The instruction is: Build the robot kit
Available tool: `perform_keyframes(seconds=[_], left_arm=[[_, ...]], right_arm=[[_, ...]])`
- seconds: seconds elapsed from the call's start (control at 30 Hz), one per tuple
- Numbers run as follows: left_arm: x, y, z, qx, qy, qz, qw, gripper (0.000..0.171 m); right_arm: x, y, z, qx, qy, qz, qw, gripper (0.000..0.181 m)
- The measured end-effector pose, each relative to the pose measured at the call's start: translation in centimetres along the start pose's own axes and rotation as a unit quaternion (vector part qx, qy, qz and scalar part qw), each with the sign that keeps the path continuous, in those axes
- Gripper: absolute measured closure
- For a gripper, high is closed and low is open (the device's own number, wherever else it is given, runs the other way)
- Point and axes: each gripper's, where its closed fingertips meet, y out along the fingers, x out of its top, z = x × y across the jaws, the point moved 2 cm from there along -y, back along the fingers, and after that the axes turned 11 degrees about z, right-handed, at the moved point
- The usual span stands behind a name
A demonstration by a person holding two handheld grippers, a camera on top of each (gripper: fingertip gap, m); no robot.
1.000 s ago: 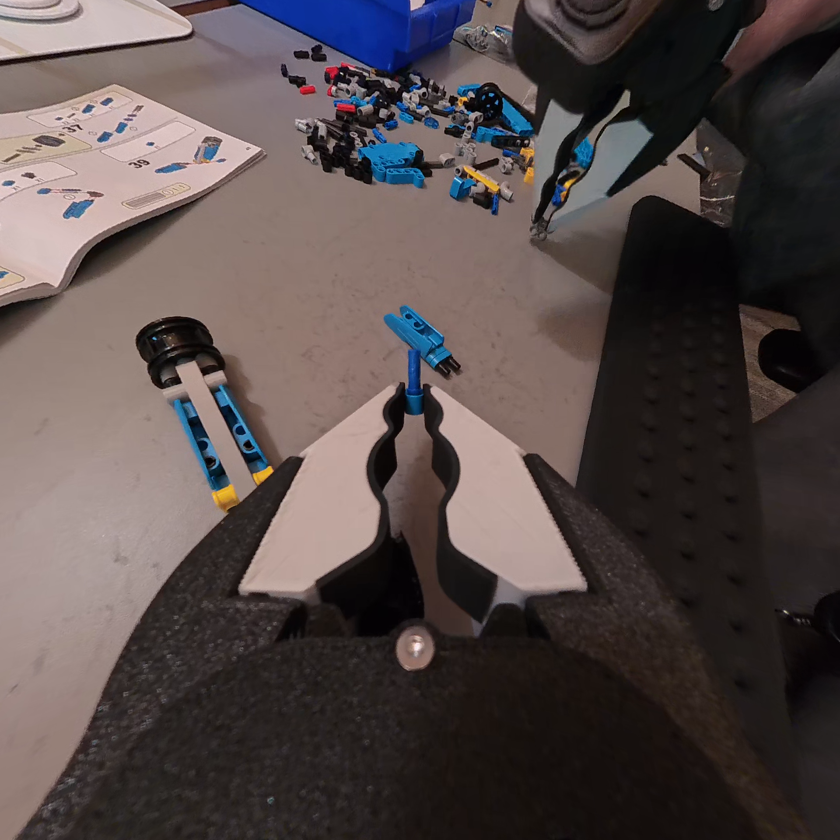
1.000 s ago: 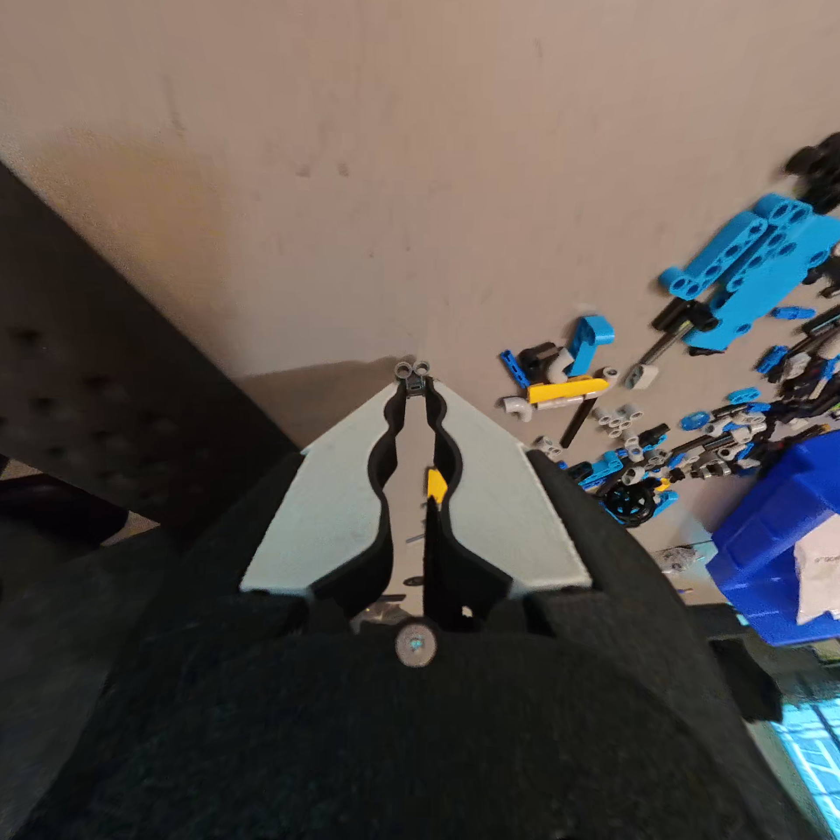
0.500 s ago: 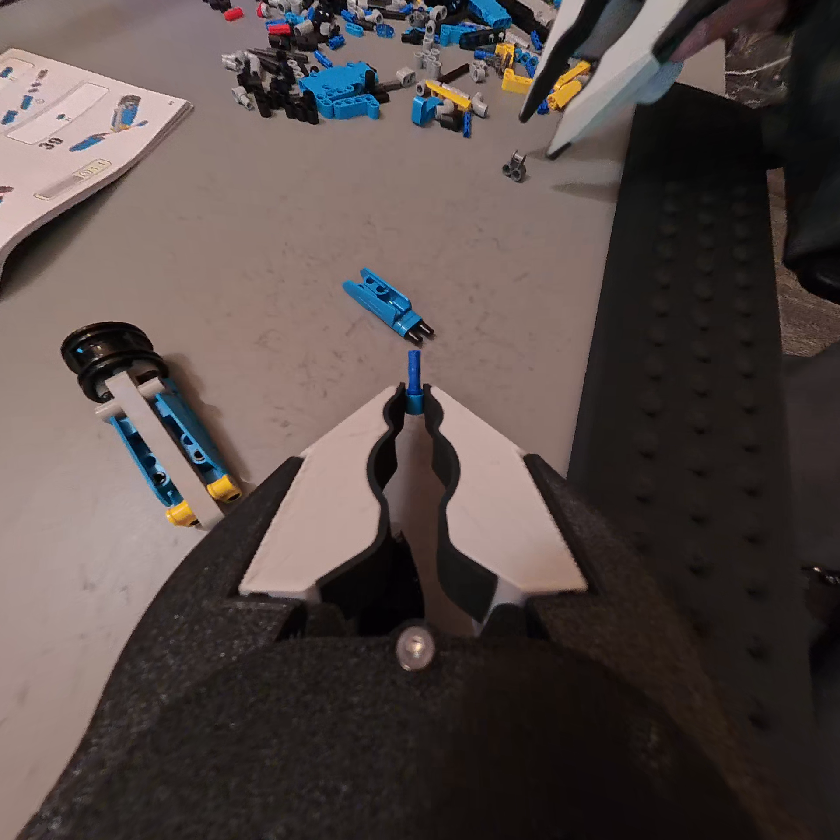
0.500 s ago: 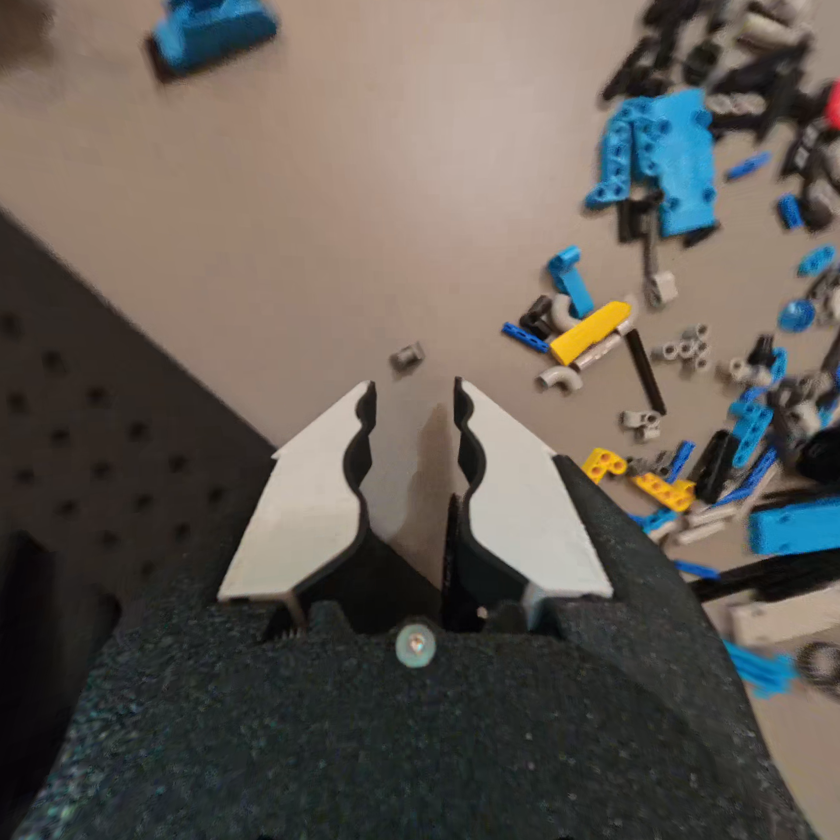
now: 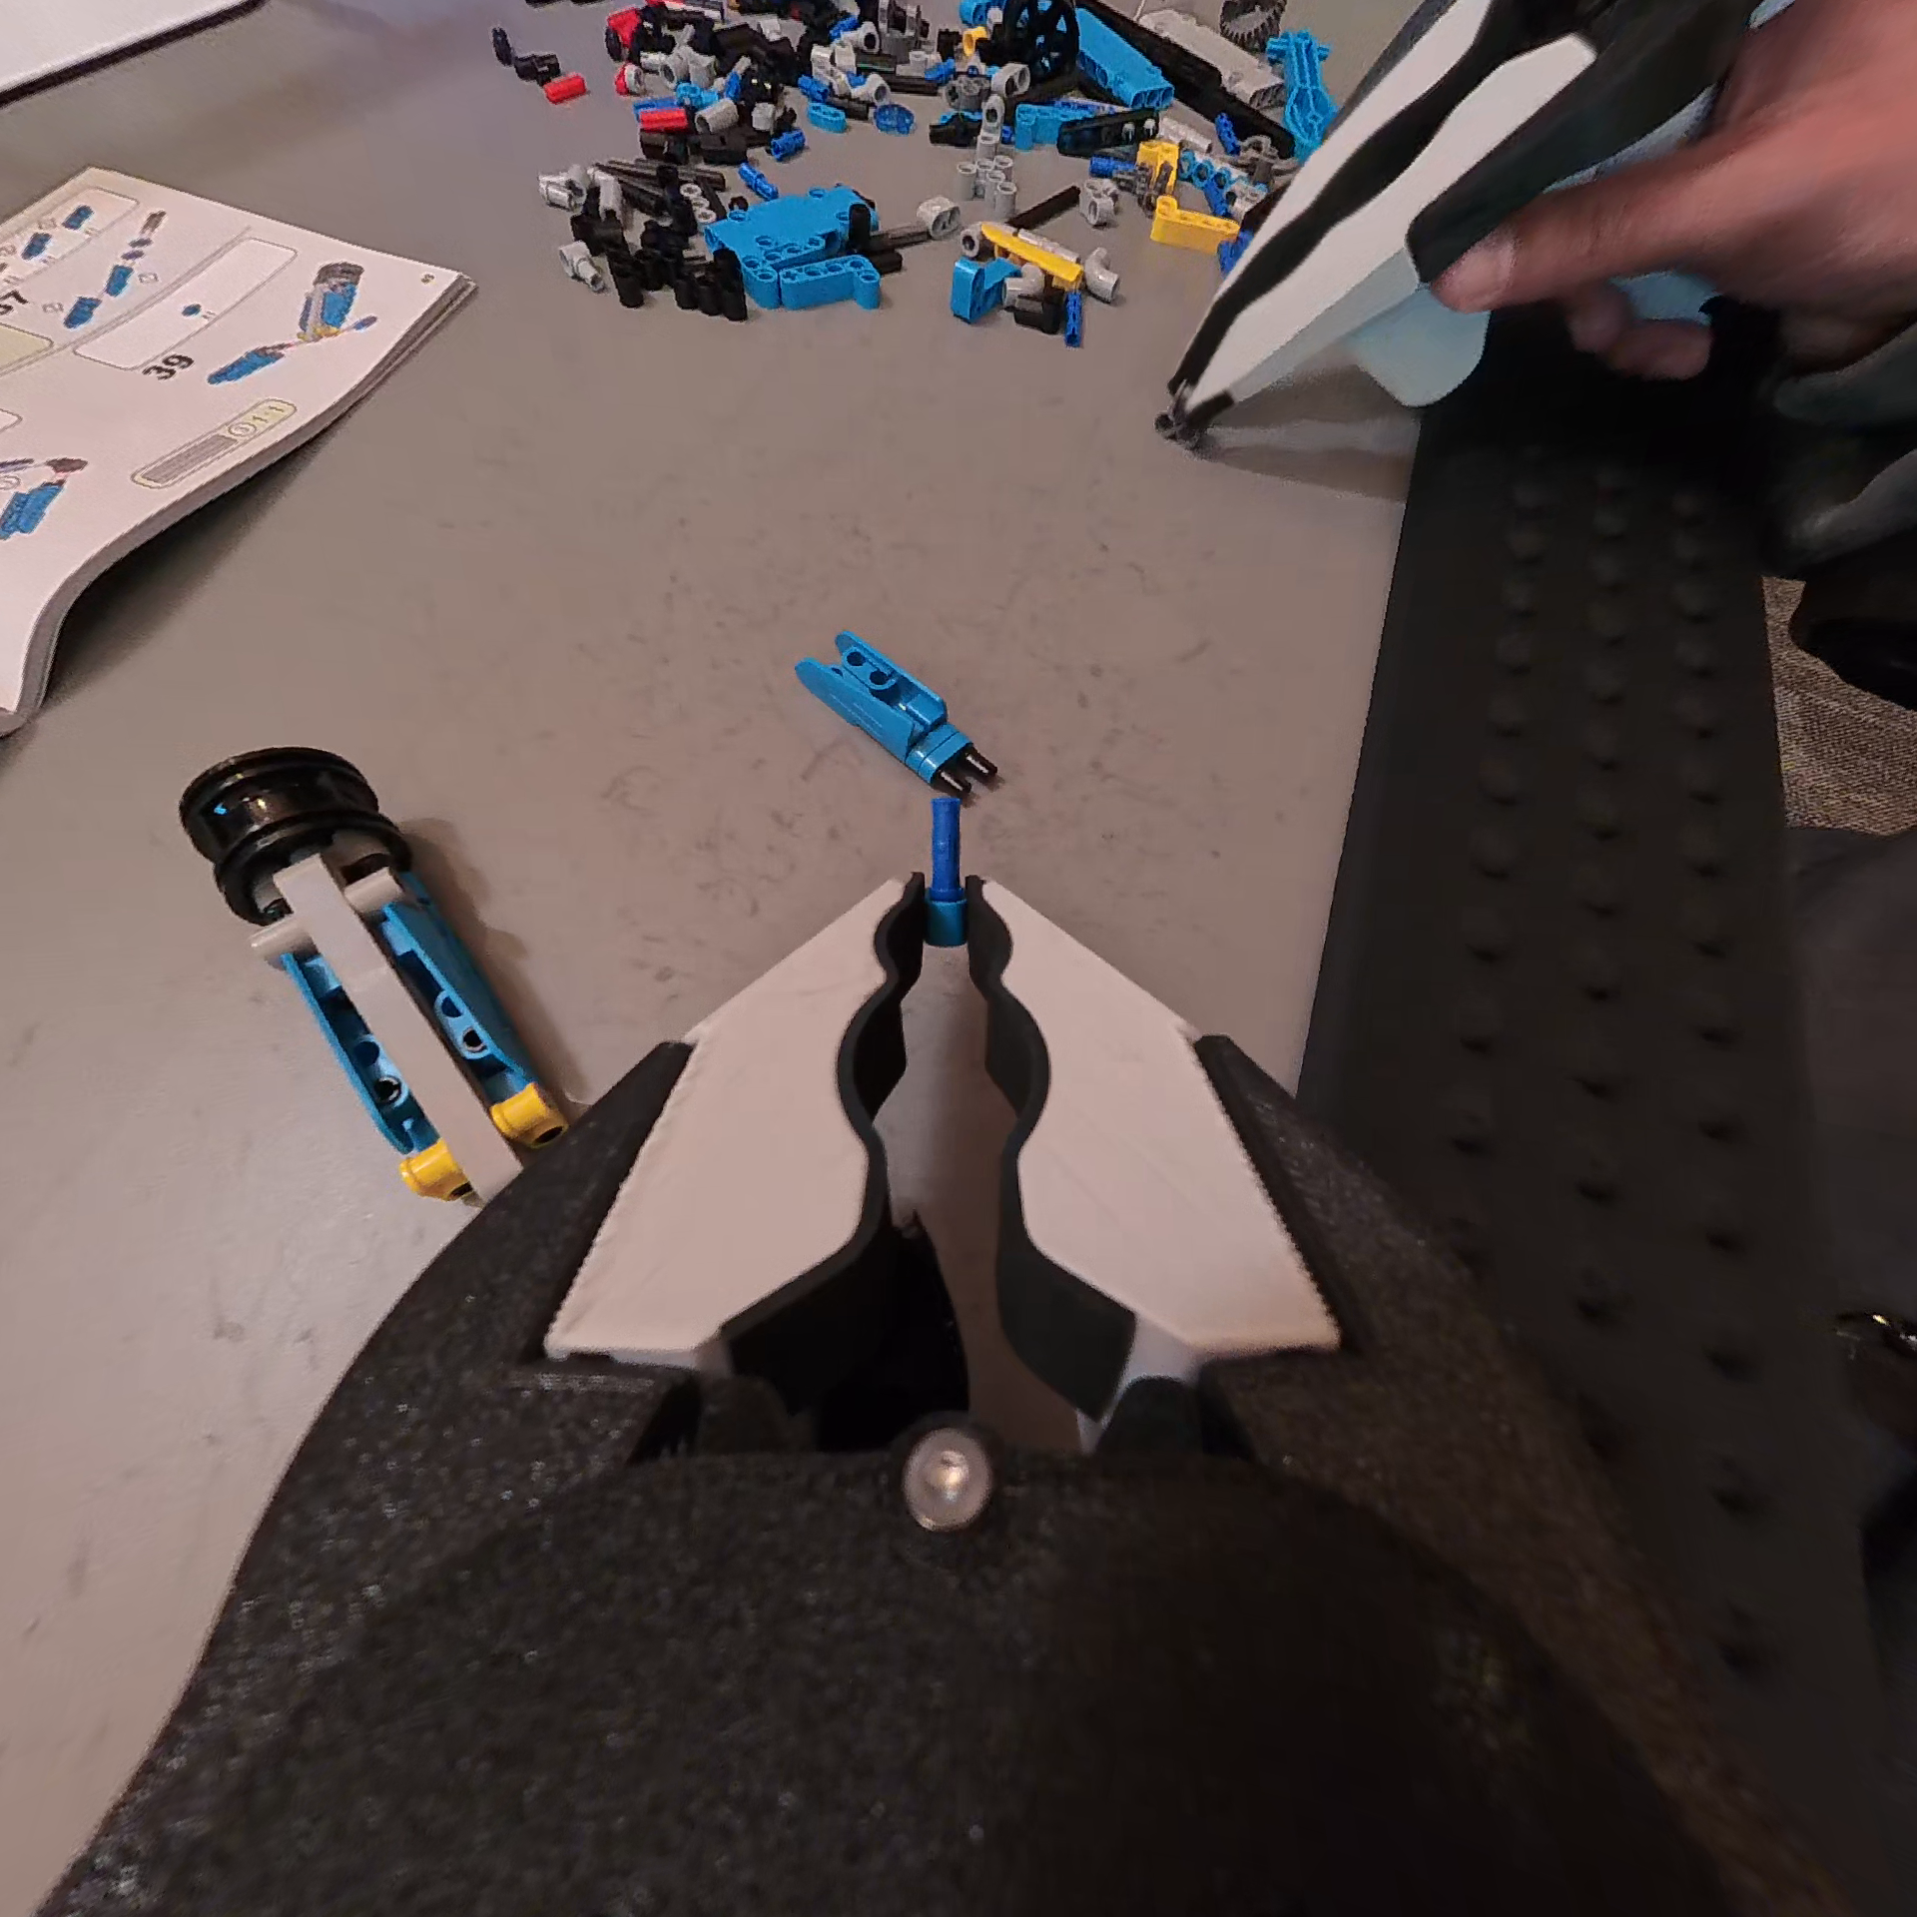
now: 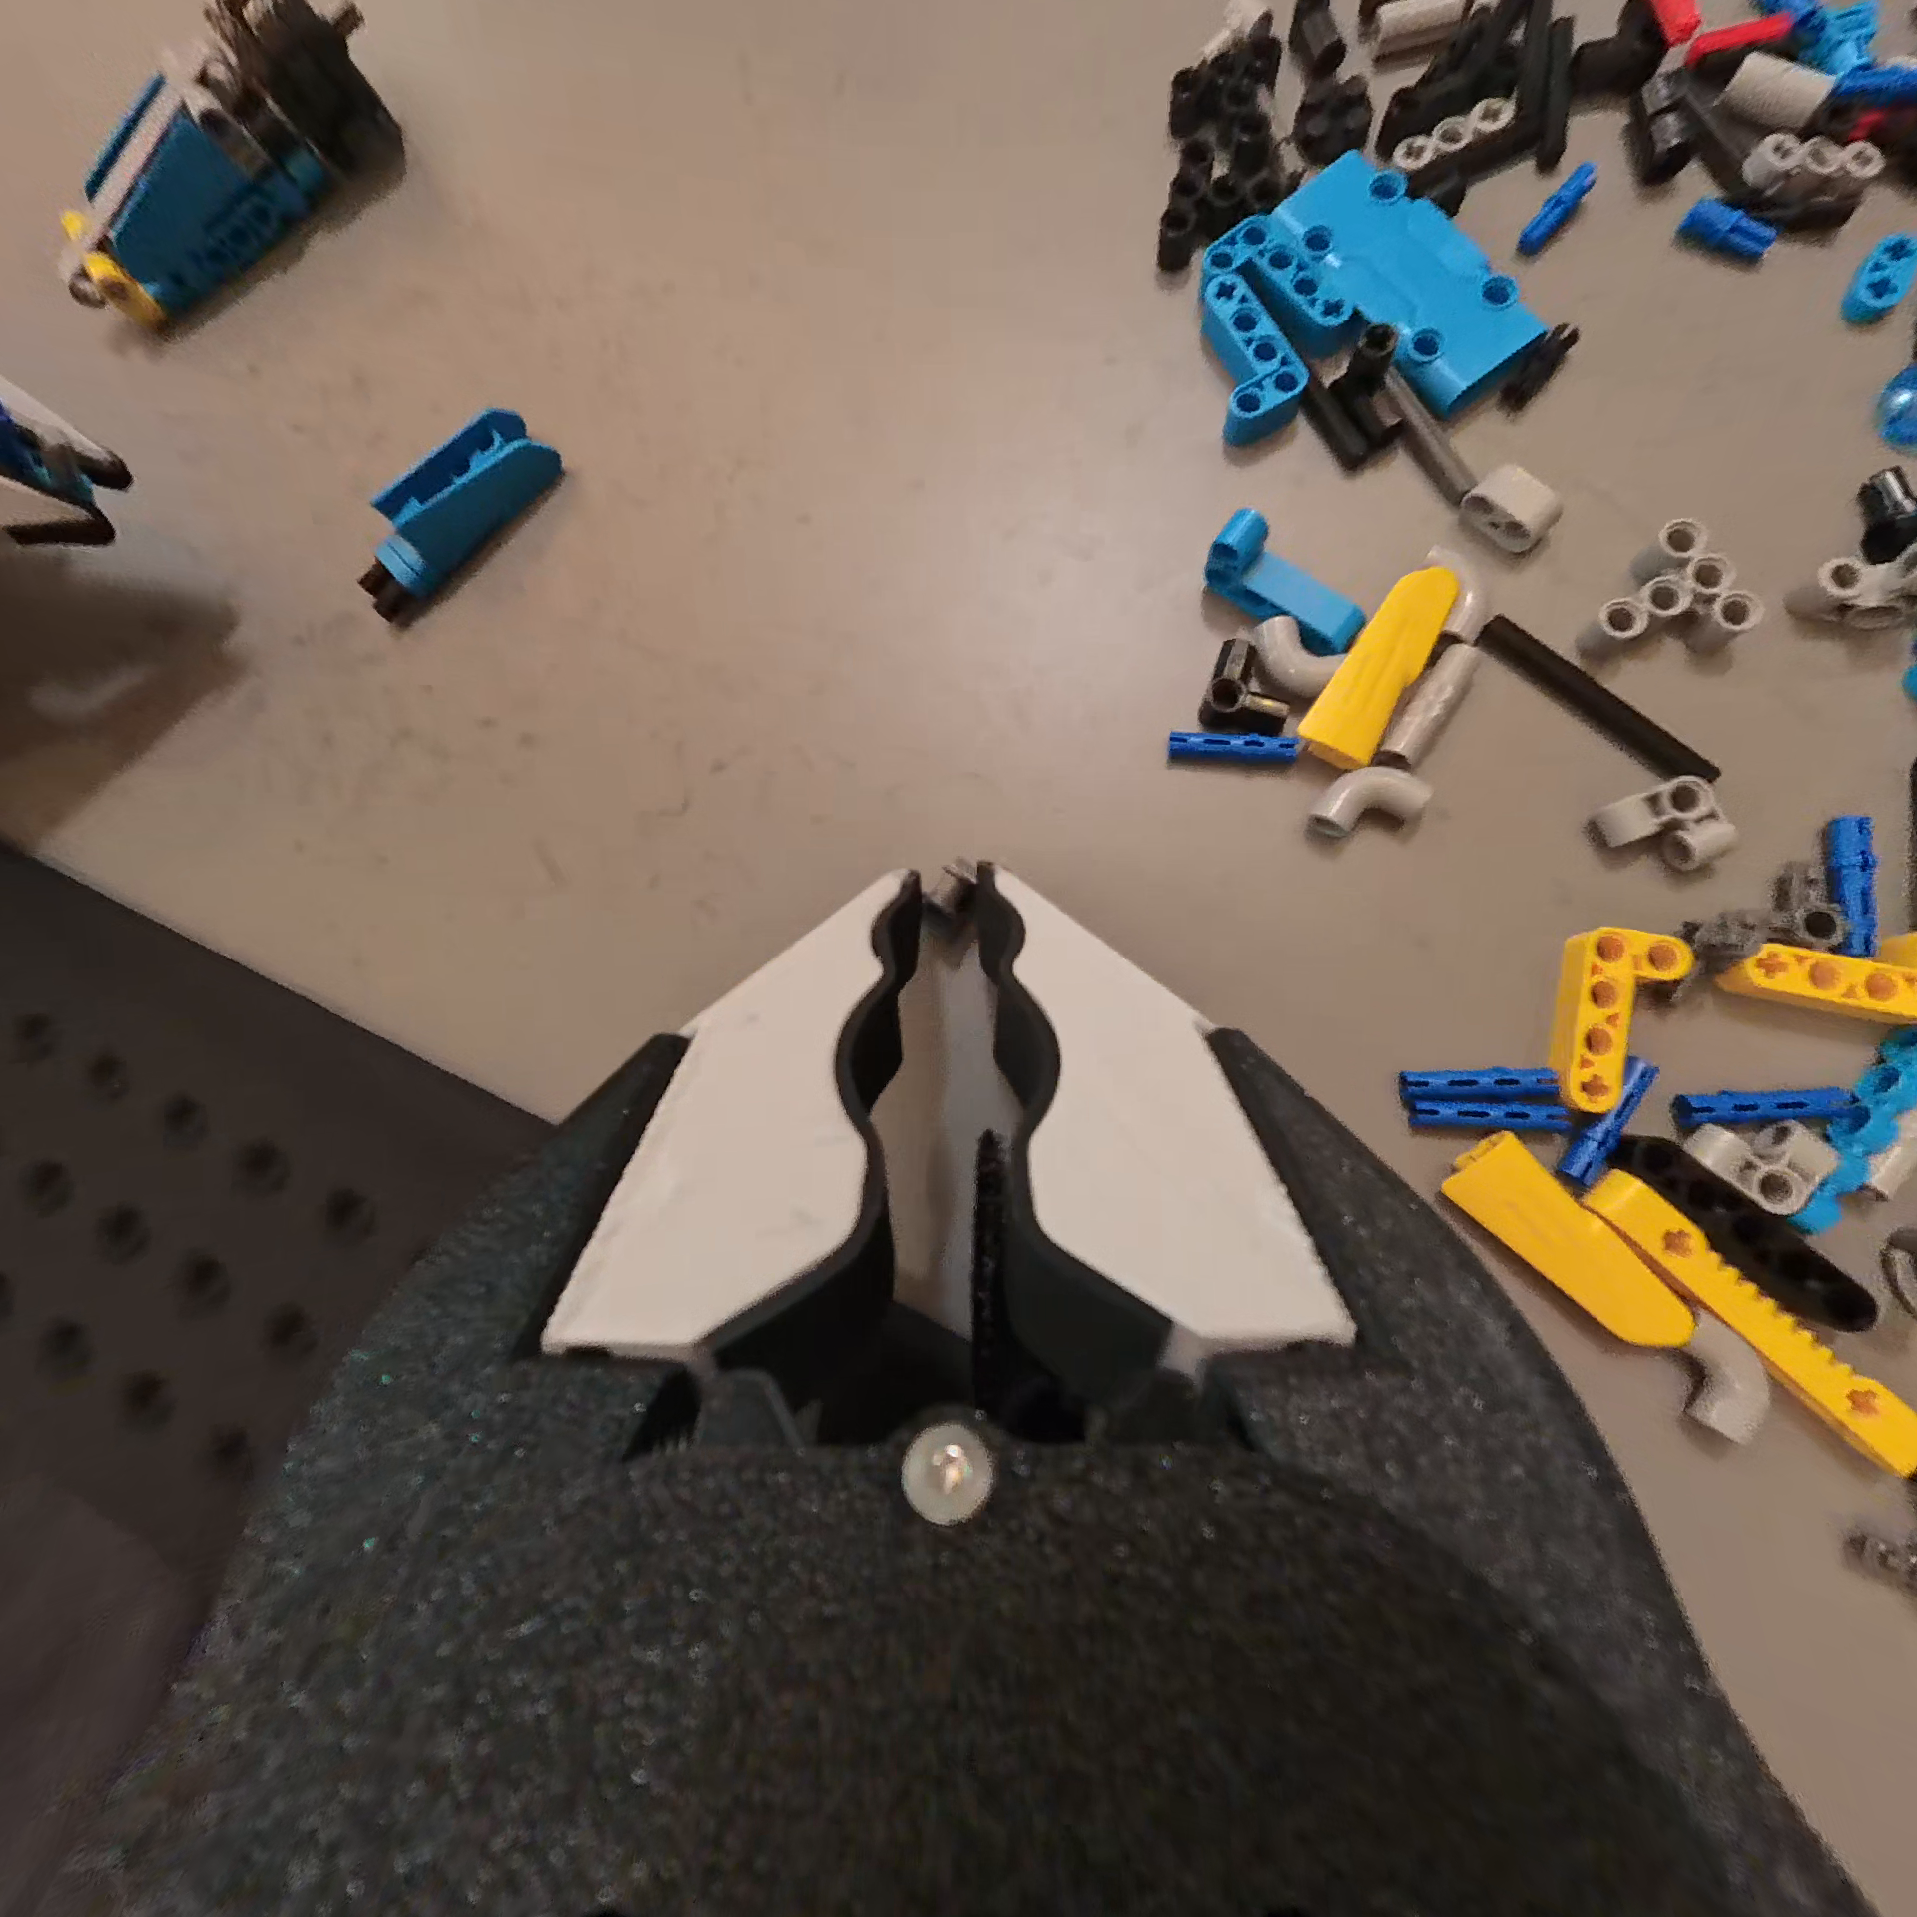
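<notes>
The left gripper (image 5: 944,897) is pinching a blue pin (image 5: 944,845) in nearly closed jaws, just short of a blue panel (image 5: 887,700) lying on the grey surface (image 5: 622,539). A wheel assembly (image 5: 353,954) is lying beside it. The right gripper (image 6: 949,882) is nipping a small grey connector (image 6: 949,890), jaws almost together, by the black mat (image 6: 156,1141) at the surface's edge. Farther in, loose parts (image 6: 1380,664) are lying scattered, a booklet (image 5: 156,384) beside them.
</notes>
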Motion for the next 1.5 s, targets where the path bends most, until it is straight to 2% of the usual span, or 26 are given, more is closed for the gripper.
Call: perform_keyframes(seconds=[0.23, 0.33, 0.47, 0.63, 0.73, 0.9, 1.07, 1.17, 1.27, 1.4, 1.5], left_arm=[[0.0, 0.0, -0.3, -0.007, 0.008, -0.002, 1.0, 0.165], [-0.2, 0.3, -0.3, -0.007, 0.009, 0.012, 1.0, 0.165], [-0.8, 0.8, -0.6, -0.025, 0.006, 0.037, 0.999, 0.165], [-1.7, 1.5, -2.4, -0.061, 0.056, 0.078, 0.994, 0.166], [-2.1, 1.8, -3.1, -0.057, 0.089, 0.09, 0.99, 0.165], [-2.1, 1.8, -3.0, -0.072, 0.075, 0.092, 0.99, 0.165], [-2.1, 1.8, -3.0, -0.074, 0.074, 0.092, 0.99, 0.165], [-2.1, 1.8, -3.0, -0.07, 0.078, 0.092, 0.99, 0.165], [-2.0, 1.8, -3.1, -0.064, 0.088, 0.091, 0.99, 0.165], [-2.0, 1.9, -3.1, -0.053, 0.105, 0.09, 0.989, 0.165], [-2.0, 1.9, -3.2, -0.052, 0.107, 0.09, 0.989, 0.165]], right_arm=[[0.2, 0.3, 0.1, -0.01, -0.048, 0.002, 0.999, 0.172], [1.2, -0.3, 3.0, 0.029, -0.127, -0.031, 0.991, 0.172], [1.7, 0.2, 9.2, 0.071, -0.315, -0.012, 0.946, 0.172], [2.8, 2.5, 13.8, 0.18, -0.427, 0.022, 0.886, 0.172], [2.4, 3.9, 15.1, 0.203, -0.466, 0.045, 0.86, 0.172], [2.8, 4.6, 16.2, 0.212, -0.473, 0.034, 0.855, 0.172], [2.9, 4.8, 16.0, 0.205, -0.473, -0.002, 0.857, 0.17], [2.7, 4.9, 15.3, 0.199, -0.465, -0.001, 0.863, 0.166], [2.6, 4.7, 15.5, 0.212, -0.456, -0.004, 0.864, 0.165], [3.5, 3.6, 16.6, 0.23, -0.454, -0.049, 0.859, 0.165], [3.5, 3.8, 17.0, 0.235, -0.461, -0.048, 0.855, 0.167]])
